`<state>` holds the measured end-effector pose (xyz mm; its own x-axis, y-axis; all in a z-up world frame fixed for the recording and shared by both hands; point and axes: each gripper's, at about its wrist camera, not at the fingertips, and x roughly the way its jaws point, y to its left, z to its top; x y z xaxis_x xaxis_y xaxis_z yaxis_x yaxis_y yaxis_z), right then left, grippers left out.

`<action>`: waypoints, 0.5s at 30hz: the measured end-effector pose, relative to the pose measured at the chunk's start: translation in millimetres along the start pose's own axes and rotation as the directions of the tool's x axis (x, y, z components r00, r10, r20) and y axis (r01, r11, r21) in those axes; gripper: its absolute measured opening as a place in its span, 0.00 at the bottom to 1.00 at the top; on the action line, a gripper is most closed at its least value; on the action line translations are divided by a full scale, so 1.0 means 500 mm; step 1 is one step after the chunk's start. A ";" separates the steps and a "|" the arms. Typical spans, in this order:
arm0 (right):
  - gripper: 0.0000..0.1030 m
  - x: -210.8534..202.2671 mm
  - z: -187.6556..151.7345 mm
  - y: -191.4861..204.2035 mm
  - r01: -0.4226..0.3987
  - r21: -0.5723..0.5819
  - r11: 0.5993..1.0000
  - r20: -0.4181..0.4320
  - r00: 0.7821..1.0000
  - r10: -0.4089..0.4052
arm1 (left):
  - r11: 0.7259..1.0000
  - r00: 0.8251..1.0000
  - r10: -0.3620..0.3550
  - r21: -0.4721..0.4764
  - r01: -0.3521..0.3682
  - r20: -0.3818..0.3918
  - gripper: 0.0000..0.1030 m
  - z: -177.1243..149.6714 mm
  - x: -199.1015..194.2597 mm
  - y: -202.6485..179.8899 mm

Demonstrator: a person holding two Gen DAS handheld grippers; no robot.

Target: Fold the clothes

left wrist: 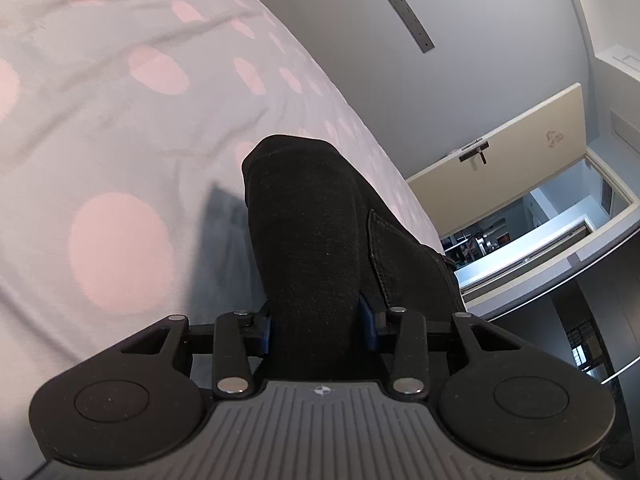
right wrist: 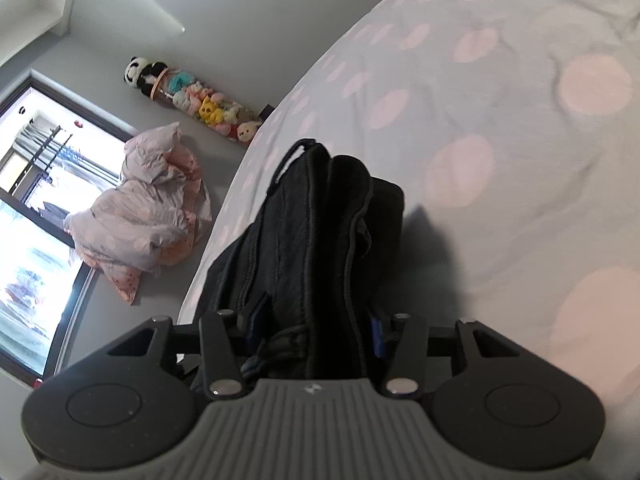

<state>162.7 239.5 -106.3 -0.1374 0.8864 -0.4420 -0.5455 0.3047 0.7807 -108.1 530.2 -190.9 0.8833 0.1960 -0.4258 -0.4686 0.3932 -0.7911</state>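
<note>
While each gripper clamps a bunch of dark cloth between its blue pads, the garment [left wrist: 320, 216] hangs lifted over the bed [left wrist: 120, 120], held at two places by a person working one tool in each hand. The left gripper [left wrist: 318, 326] is closed on a smooth, thick fold with a stitched seam running along its right side; the right gripper [right wrist: 316, 324] is closed on several stacked layers, their hems and a cord loop standing up at the far end. Beyond the pads the cloth slopes away toward the dotted bedsheet [right wrist: 500, 120], throwing a shadow beside it, though whether its far end rests on the sheet cannot be told.

Doing this step well appears to mean keeping both grips firm and level, so the layers in the right grip do not slip apart, and lowering the bundle flat onto the middle of the bed rather than near the edge, which runs close by in both views. Releasing should likely wait until the fold lies square and the edges line up.

Farther off, a crumpled pink duvet [right wrist: 148, 200] lies on the floor below a window [right wrist: 36, 220], a tube of plush toys [right wrist: 200, 104] beside it; in the left view a door [left wrist: 508, 152] stands open.
</note>
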 end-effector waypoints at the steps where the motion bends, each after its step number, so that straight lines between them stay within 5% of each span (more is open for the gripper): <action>1: 0.50 0.000 -0.002 0.016 -0.001 0.000 1.000 -0.005 1.000 0.001 | 1.000 1.000 0.001 0.005 -0.001 0.006 0.44 0.009 -0.016 -0.001; 8: 0.50 0.070 -0.033 0.140 -0.078 0.000 0.997 -0.037 0.996 0.078 | 0.996 0.998 0.046 0.078 -0.050 0.047 0.44 0.123 -0.168 0.013; 15: 0.49 0.255 -0.089 0.279 -0.153 0.030 0.988 -0.060 0.986 0.154 | 0.968 0.983 0.165 0.180 -0.176 0.077 0.43 0.315 -0.288 0.053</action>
<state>32.4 379.4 -73.3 -0.2690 0.9005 -0.3417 -0.4927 0.1762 0.8522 -245.7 653.8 -81.3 0.7924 0.3269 -0.5150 -0.6068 0.5080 -0.6113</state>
